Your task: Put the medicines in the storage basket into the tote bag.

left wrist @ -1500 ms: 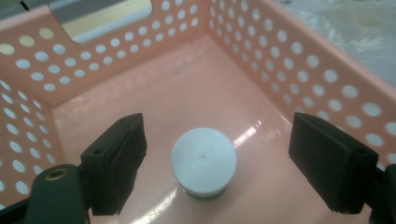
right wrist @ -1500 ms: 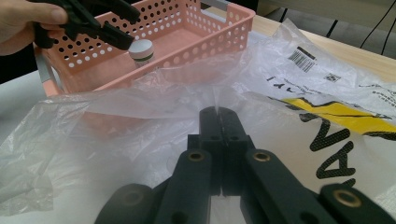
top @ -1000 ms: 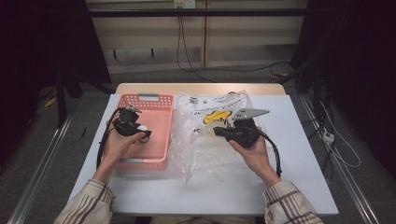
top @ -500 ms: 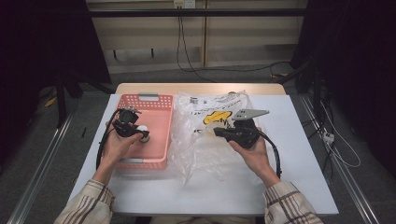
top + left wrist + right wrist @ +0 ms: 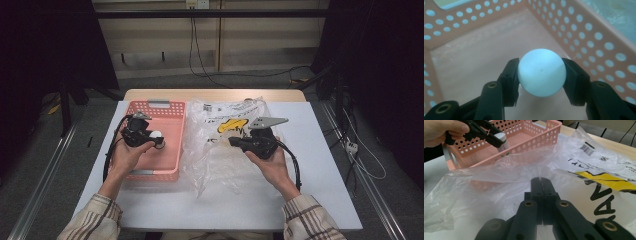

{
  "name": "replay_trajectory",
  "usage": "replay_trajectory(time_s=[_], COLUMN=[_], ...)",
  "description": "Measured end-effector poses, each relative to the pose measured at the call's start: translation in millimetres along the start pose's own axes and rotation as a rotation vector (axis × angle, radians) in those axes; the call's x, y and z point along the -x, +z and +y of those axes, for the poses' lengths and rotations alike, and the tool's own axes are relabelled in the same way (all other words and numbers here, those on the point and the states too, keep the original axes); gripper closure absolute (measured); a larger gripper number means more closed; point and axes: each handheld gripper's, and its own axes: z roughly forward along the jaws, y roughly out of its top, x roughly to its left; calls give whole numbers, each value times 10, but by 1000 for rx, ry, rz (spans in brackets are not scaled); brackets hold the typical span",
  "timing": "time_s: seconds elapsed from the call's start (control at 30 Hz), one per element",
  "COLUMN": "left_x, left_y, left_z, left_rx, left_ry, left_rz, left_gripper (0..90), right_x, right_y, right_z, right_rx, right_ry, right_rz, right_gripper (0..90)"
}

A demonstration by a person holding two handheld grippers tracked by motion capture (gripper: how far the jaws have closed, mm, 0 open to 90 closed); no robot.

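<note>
My left gripper [image 5: 540, 72]: fingers pinch a white ball [image 5: 541, 72] inside the pink basket [image 5: 172, 162].
My right gripper [image 5: 541, 182]: fingers pressed together on the clear plastic bag [image 5: 499, 173].

The table [image 5: 320, 200] had a white top, with a strip of bare wood showing along its far edge. Two things lay directly on it. A pink perforated basket [image 5: 172, 165] sat on the left part, its long sides running from the near side toward the far edge. Just to the right of the basket, a crumpled clear plastic bag [image 5: 220, 170] was spread flat over the middle of the top, its left edge touching or overlapping the basket's right wall. The bag carried yellow and black print and a barcode label on the part farthest from the basket's near end. Right of the bag, the white surface was bare.
</note>
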Motion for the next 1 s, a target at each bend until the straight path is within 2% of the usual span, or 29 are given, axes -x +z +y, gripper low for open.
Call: replay_trajectory(time_s=[0.1, 0.2, 0.57, 0.63, 0.7, 0.73, 0.77, 0.9, 1.0], left_x=[13, 41, 237, 261, 271, 291, 292, 334, 381], left_y=[-44, -84, -219, -234, -259, -260, -276, -294, -325], left_z=[12, 14, 57, 66, 75, 76, 80, 81, 91], left_rx=[34, 59, 170, 183, 181, 197, 190, 200, 212], left_ry=[-4, 18, 29, 28, 45, 30, 44, 55, 65], left_rz=[-13, -17, -55, -64, -72, -79, -84, -118, -125], left_gripper=[513, 513, 513, 513, 513, 513, 513, 513, 513], right_x=[3, 14, 12, 19, 26, 26, 27, 22, 17], right_y=[2, 0, -25, -37, -34, -34, -28, -5, 8], right_z=[0, 2, -9, -8, -13, -13, -18, -28, -24], right_rx=[1, 4, 10, 16, 16, 16, 14, 8, 7], right_ry=[1, 4, 12, 14, 16, 16, 16, 15, 13], right_rz=[3, 3, 4, 4, 5, 5, 5, 4, 7], right_gripper=[900, 900, 900, 900, 900, 900, 900, 900, 900])
